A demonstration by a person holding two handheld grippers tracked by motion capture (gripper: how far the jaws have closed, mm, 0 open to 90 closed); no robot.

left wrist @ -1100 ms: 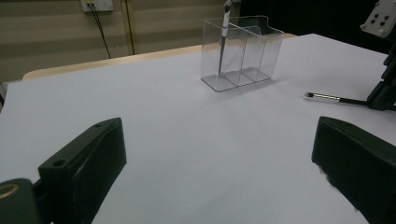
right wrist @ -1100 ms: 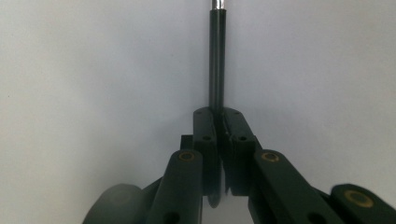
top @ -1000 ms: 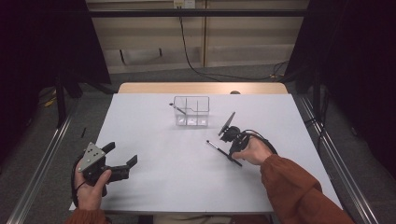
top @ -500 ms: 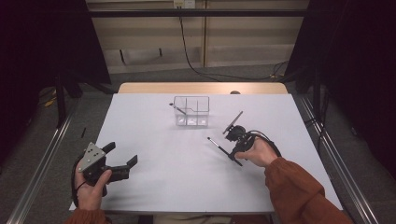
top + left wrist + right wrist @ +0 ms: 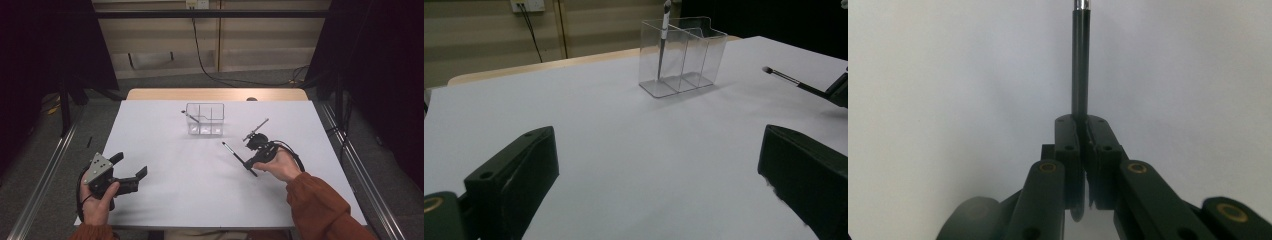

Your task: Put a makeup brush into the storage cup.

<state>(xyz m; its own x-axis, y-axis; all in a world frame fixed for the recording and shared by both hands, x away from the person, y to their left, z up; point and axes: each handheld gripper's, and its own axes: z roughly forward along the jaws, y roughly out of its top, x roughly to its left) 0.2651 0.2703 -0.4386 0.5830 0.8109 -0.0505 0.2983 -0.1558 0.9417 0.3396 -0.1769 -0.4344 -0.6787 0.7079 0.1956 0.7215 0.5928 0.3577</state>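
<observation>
A clear three-compartment organizer [image 5: 205, 119] stands at the table's far middle, with one slim brush [image 5: 192, 117] leaning in its left compartment. My right gripper [image 5: 250, 161] is to its right and nearer me, low over the table. It is shut on the dark handle of a second thin brush [image 5: 232, 151], whose tip points to the far left. The right gripper view shows the jaws pressed together on that handle [image 5: 1079, 65]. My left gripper [image 5: 132, 163] rests open at the near left, with nothing between its jaws. From there I see the organizer [image 5: 681, 55] ahead and the held brush [image 5: 784, 77] at the right.
White sheet [image 5: 165, 200] covers the table, with a wooden edge [image 5: 215, 94] at the far side. A cable [image 5: 295, 152] loops by the right hand. Metal rails [image 5: 350, 160] run along both sides of the table.
The right hand has shifted only slightly, and the held brush's tip has edged a little toward the far side. The left gripper has stayed put.
</observation>
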